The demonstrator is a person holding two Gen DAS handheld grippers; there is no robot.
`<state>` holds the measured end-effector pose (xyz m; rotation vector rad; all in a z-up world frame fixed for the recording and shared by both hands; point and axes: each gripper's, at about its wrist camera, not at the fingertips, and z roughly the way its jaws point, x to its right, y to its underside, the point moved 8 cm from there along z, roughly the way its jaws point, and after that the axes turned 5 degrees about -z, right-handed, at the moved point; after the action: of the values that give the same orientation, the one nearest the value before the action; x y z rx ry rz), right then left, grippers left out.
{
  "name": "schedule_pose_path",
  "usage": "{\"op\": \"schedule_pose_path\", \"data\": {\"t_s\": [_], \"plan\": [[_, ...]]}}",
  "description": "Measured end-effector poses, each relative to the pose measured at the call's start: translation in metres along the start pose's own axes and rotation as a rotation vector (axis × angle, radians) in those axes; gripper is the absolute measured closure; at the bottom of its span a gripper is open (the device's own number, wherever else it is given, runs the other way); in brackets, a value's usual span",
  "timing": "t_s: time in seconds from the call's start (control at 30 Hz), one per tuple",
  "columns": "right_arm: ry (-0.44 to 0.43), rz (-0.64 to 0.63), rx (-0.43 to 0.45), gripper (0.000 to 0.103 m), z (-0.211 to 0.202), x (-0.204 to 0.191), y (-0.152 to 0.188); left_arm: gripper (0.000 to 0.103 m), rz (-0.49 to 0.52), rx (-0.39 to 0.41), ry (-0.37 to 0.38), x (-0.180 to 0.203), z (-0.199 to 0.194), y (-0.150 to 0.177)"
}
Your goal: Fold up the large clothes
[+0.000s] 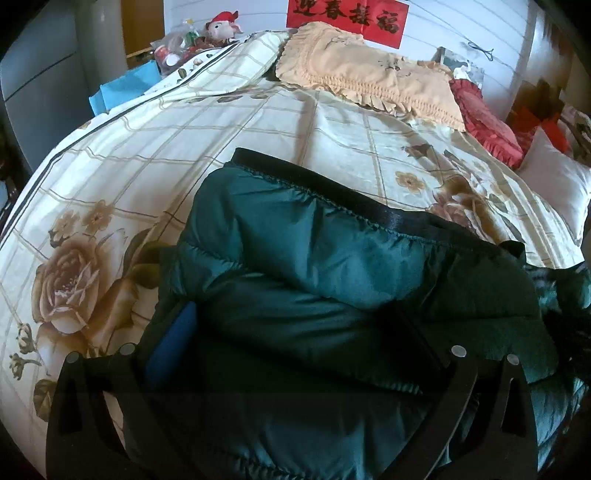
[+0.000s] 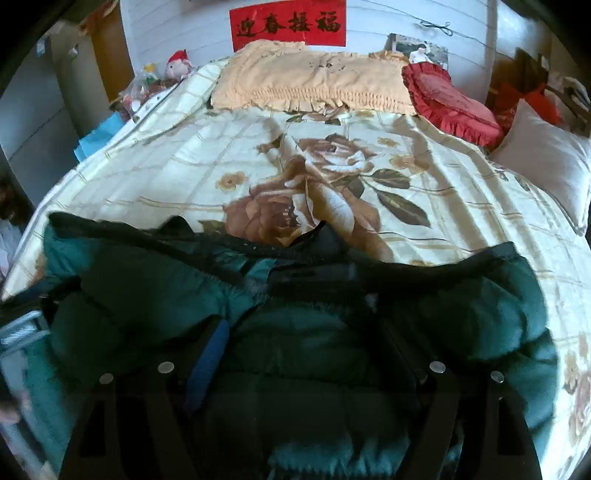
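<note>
One green jacket lies between both spread grippers, left and right, with three pillows beyond.

Both grippers, jaws wide apart

Cream bedspread with brown rose print covers bed. Yellow ruffled pillow at headboard, red ruffled cushion just beside it, white pillow at right. Red banner with black characters on wall. Red-hatted doll at far left corner.
</note>
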<state>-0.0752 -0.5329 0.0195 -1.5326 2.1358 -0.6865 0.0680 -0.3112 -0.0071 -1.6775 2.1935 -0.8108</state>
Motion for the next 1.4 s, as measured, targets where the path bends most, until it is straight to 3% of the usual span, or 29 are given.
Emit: {"op": "schedule_pose_path", "data": {"t_s": [0.13, 0.2, 0.27, 0.33, 0.5, 0.6, 0.8, 0.9, 1.07, 1.2, 1.4], "plan": [[0.036, 0.032, 0.077, 0.025, -0.037, 0.019, 0.007, 0.001, -0.004, 0.000, 0.004, 0.000, 0.001, -0.001], [0.104, 0.040, 0.088, 0.025, -0.043, 0.038, 0.013, 0.001, -0.004, 0.004, 0.005, 0.000, 0.001, -0.001], [0.156, 0.063, 0.074, 0.025, -0.037, 0.056, 0.017, 0.001, -0.003, 0.007, 0.006, 0.000, 0.001, -0.001], [0.156, 0.098, 0.025, 0.025, -0.019, 0.068, 0.025, 0.001, -0.003, 0.007, 0.006, 0.000, 0.001, -0.001], [0.199, 0.095, -0.029, 0.023, 0.004, 0.072, 0.028, 0.000, -0.001, 0.012, 0.004, 0.001, 0.001, -0.001], [0.191, 0.092, -0.044, 0.023, -0.008, 0.071, 0.028, 0.000, 0.008, 0.015, 0.007, 0.000, -0.004, -0.002], [0.097, 0.057, 0.085, 0.023, -0.085, 0.048, 0.048, 0.001, 0.025, 0.051, 0.049, -0.005, -0.048, 0.005], [0.088, 0.043, 0.090, 0.023, -0.103, 0.045, 0.069, 0.001, 0.045, 0.081, 0.084, -0.009, -0.074, 0.019], [0.064, 0.105, 0.081, 0.023, -0.105, 0.054, 0.100, 0.001, 0.071, 0.096, 0.085, -0.026, -0.091, 0.048], [0.075, 0.105, 0.032, 0.023, -0.083, 0.057, 0.119, 0.001, 0.059, 0.048, 0.077, -0.036, -0.074, 0.070], [0.089, 0.113, 0.013, 0.023, -0.067, 0.057, 0.126, 0.000, 0.052, 0.046, 0.071, -0.040, -0.064, 0.079]]}}
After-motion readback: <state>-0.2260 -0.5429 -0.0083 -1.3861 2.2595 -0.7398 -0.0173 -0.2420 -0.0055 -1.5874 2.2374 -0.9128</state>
